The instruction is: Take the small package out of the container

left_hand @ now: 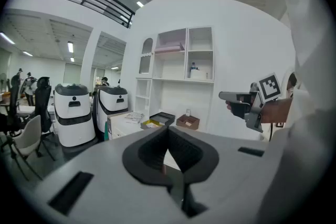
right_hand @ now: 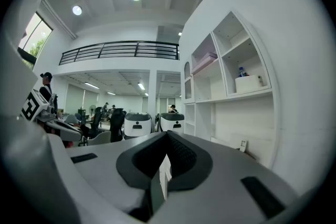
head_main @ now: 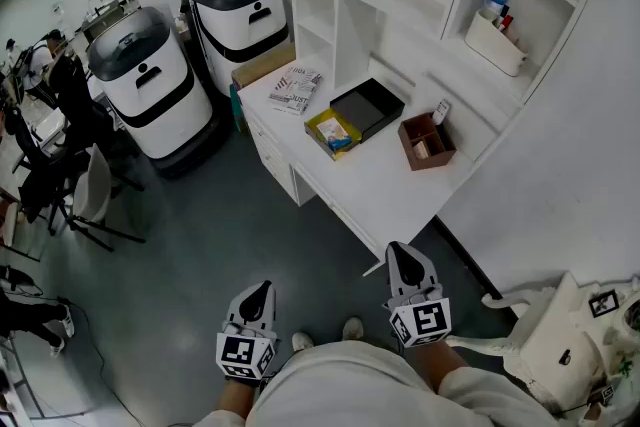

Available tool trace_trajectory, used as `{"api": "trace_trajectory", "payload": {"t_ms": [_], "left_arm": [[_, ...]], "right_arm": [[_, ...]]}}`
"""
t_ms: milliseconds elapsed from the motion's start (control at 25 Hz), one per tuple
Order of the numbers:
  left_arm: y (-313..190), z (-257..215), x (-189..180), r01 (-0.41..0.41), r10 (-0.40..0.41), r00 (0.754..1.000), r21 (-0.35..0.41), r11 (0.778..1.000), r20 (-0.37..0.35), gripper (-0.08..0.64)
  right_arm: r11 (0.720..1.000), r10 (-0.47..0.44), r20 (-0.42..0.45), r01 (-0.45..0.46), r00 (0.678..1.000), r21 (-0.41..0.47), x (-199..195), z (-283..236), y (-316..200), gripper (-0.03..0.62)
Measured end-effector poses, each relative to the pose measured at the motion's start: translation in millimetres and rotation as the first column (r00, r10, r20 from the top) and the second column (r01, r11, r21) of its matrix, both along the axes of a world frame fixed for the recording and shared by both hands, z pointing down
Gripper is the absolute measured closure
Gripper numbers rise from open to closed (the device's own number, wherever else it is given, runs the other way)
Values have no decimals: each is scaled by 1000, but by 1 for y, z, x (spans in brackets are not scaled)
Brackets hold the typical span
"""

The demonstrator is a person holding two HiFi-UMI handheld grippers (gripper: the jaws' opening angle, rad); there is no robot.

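On the white desk [head_main: 380,190] lies a small yellow open box [head_main: 321,124] with a small package [head_main: 337,136] inside. To its right are a black tray [head_main: 368,107] and a brown open box [head_main: 426,141] with small items in it. Both grippers hang low in front of the person, well short of the desk. My left gripper [head_main: 262,288] is shut and empty. My right gripper [head_main: 398,251] is shut and empty too, nearer the desk's front edge. The left gripper view shows the yellow box [left_hand: 151,124], the brown box [left_hand: 187,121] and the right gripper [left_hand: 224,95] far ahead.
Two white-and-black machines [head_main: 150,85] [head_main: 245,10] stand left of the desk. A magazine [head_main: 296,88] lies at the desk's far end. Shelves above hold a white basket [head_main: 495,43]. Chairs [head_main: 85,200] stand at the left and a white chair [head_main: 545,340] at the lower right.
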State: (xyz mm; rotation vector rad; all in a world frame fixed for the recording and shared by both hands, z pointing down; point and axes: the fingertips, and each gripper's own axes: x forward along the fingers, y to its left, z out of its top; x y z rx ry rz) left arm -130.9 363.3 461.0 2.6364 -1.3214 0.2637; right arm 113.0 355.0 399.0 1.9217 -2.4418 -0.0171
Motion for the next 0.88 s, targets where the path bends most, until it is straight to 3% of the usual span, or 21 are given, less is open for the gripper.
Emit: {"api": "trace_trajectory", "payload": {"t_ms": [800,840,880], "left_arm": [[-1,6,23,-17,17,1000,-10,1000,16,552],[-2,6,24,-16,16,1000,-11,1000,17,552],[-2,6,24,-14,15,1000,-13,1000,18,552]], "right_arm": [[999,-35,36,36,999,-8,15,10,6,566],[999,-52,48,52,997,-9,14,9,5,563],[997,-72,60,73,996,-13,13,9,3,519]]}}
